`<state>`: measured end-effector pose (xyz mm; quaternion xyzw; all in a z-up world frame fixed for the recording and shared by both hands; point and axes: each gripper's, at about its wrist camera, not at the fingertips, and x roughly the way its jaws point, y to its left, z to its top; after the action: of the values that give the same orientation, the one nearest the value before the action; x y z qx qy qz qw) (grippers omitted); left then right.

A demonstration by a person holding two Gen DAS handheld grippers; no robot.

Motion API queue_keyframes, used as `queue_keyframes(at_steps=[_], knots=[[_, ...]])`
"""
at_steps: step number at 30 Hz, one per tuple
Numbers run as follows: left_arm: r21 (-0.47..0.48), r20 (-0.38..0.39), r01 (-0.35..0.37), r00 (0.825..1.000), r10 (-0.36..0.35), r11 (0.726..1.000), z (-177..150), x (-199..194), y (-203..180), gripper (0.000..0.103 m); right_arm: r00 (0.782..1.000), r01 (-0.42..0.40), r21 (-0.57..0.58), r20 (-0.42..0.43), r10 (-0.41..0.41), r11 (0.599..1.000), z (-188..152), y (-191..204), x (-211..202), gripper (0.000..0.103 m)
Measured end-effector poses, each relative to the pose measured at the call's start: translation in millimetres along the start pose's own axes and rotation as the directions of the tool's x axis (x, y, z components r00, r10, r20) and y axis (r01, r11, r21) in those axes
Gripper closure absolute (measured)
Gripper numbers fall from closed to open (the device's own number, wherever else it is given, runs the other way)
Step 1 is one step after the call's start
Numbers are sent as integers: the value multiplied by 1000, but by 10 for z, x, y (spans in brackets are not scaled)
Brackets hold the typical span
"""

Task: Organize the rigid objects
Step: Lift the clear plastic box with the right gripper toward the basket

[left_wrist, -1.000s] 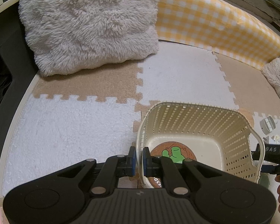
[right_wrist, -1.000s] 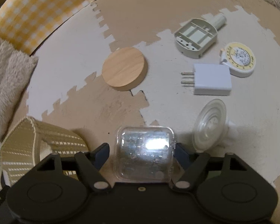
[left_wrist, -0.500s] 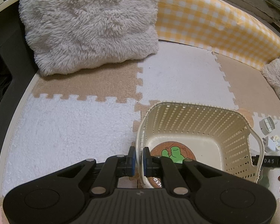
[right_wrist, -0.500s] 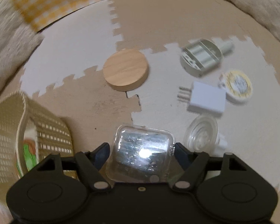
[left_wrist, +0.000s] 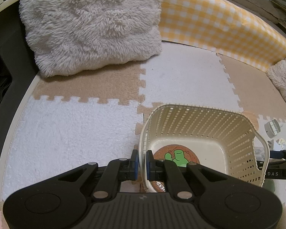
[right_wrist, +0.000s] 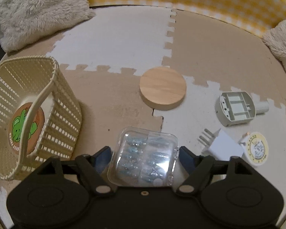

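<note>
My left gripper (left_wrist: 142, 162) is shut on the near rim of a cream slatted basket (left_wrist: 200, 114), which holds a round cork coaster with a green figure (left_wrist: 176, 155). My right gripper (right_wrist: 144, 152) is shut on a clear plastic box of small bluish parts (right_wrist: 145, 156), held above the mat just right of the basket (right_wrist: 53, 80). On the mat lie a wooden disc (right_wrist: 163, 87), a grey battery holder (right_wrist: 235, 108), a white plug adapter (right_wrist: 222, 145) and a round yellow-rimmed tape measure (right_wrist: 256, 147).
Tan and white foam puzzle mats (left_wrist: 85, 126) cover the floor. A fluffy white cushion (left_wrist: 93, 24) lies at the back left, a yellow checked bolster (left_wrist: 219, 21) runs along the back, and another fluffy cushion (right_wrist: 282, 38) sits at the right.
My right gripper has swung left with the clear box, so the basket now shows at its left and the loose items at its right. The left gripper holds still.
</note>
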<state>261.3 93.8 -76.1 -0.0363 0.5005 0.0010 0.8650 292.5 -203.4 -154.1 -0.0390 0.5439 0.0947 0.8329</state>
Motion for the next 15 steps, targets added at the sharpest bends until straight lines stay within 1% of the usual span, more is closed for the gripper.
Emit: queue_keyframes(at_steps=[4,10,15], knots=[[0,0,0,1000,0,1000,1,0,2,95,1000,25,46,-19,-24,999,-15,23,-37,20],[0,0,0,1000,0,1000,1,1,1,95,998,58,146,-48,-51,988,-64,-20,5,20],[0,0,0,1000,0,1000,1,1,0,95,998,47,187,-45,-40,981,-70,-50,62,22]])
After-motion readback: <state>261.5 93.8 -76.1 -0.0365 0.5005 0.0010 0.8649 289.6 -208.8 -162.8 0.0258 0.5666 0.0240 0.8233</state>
